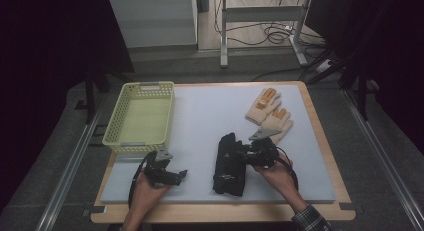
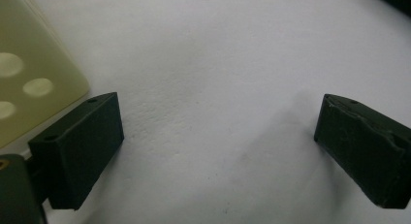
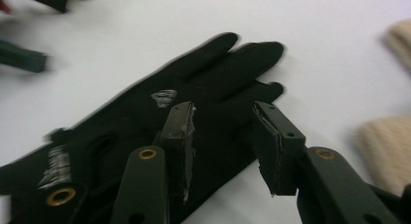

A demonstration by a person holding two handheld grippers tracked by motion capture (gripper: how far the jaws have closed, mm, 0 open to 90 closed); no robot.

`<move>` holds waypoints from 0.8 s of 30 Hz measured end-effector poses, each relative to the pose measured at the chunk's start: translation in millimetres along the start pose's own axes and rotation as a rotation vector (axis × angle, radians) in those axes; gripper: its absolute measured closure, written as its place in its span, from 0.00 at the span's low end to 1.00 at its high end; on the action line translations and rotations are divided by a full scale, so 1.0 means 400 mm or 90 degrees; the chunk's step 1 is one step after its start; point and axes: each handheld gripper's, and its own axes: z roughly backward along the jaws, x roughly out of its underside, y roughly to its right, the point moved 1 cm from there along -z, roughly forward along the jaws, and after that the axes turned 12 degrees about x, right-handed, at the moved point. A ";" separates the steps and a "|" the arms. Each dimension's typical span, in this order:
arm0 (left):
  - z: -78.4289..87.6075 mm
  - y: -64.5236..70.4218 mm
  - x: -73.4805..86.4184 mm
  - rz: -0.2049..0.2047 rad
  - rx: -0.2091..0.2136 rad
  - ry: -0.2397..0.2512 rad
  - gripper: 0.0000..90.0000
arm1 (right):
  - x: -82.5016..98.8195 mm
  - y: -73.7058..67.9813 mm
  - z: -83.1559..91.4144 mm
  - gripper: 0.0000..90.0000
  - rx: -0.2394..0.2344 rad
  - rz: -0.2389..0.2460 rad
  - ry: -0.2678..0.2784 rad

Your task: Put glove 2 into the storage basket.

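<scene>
Right claw is hovering half-spread over the black glove lying on the table, jaws straddling its outer edge (long axis running away from the person), while left claw is resting spread wide and empty near the yellow basket.

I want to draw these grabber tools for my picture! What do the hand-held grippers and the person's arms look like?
Each hand-held gripper is black, with two flat, blocky black jaws. The left hand-held gripper and right hand-held gripper each carry a grey three-cornered plate on top and trail a black cable. The right one's jaw arms have brass-coloured rivets. A plaid sleeve covers the right arm.
</scene>
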 end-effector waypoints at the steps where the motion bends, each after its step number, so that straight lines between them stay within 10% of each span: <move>1: 0.000 0.000 0.000 0.000 0.000 0.000 0.04 | 0.001 0.018 0.002 0.70 0.010 -0.018 0.009; 8: 0.000 0.000 0.000 0.000 0.000 0.000 0.04 | 0.055 0.048 0.048 0.92 -0.009 0.002 -0.008; 15: 0.000 0.000 0.000 0.001 0.001 0.000 0.04 | 0.147 0.000 0.061 0.97 -0.080 0.043 -0.009; 24: 0.012 0.000 0.009 0.001 0.000 -0.002 0.04 | 0.177 -0.038 0.047 0.99 -0.100 0.068 -0.002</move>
